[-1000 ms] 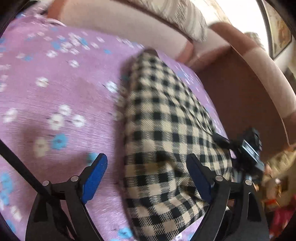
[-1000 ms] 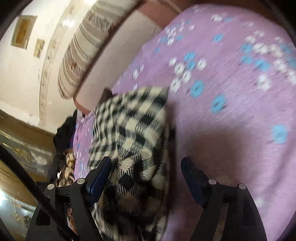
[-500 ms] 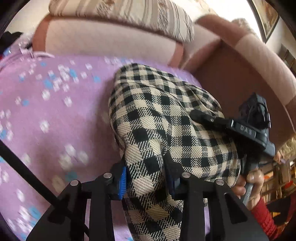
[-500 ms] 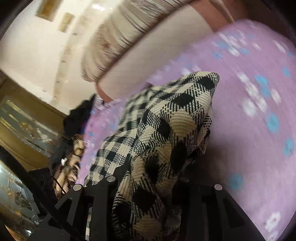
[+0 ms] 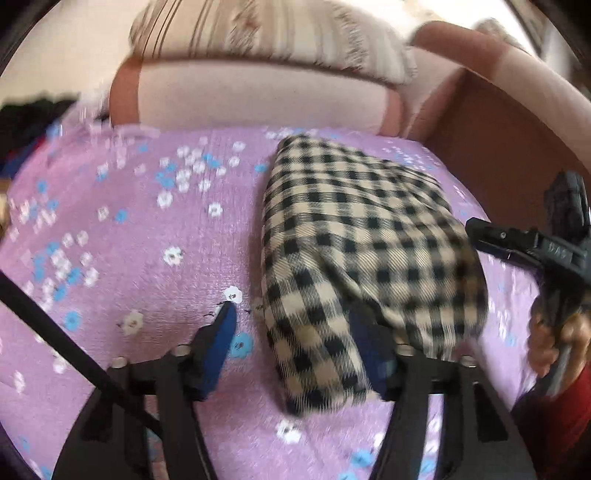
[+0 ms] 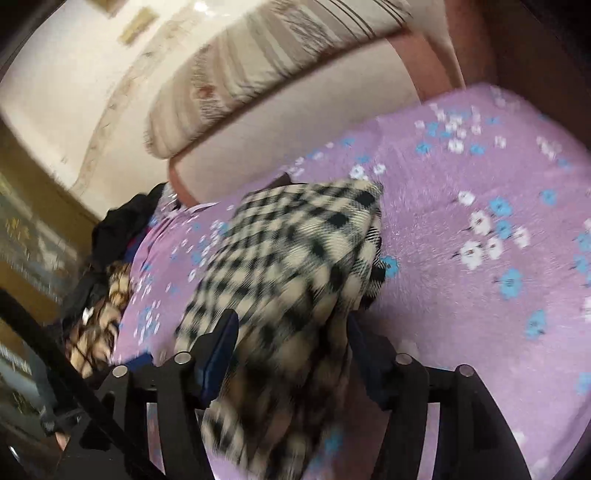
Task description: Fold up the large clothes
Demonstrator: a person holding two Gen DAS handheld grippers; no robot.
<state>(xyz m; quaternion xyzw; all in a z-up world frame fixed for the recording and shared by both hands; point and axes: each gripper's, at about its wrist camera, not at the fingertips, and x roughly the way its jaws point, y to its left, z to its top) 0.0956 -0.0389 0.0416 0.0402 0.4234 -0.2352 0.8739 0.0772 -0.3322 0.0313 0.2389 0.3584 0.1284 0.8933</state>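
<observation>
My left fingers [image 5: 291, 336]: just been spreading — garment's near fold between them, unpinched.
My right fingers [image 6: 291, 347]: likewise opening, cloth draped between.
Garment [image 5: 362, 251]: checked black-and-cream weave, folded, lying on the bedspread.
Bedspread [image 5: 140, 236]: purple, flowered.

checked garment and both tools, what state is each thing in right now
checked garment: folded into a compact bundle, lying on the purple floral cover.
left tool: open, jaws just been opening, a corner of the garment between them, pads not pressing.
right tool: open, jaws just been opening, garment draped between them.
dark clothes pile: heaped at the cover's far edge, unfolded.
striped cushion: resting on the sofa back.
</observation>
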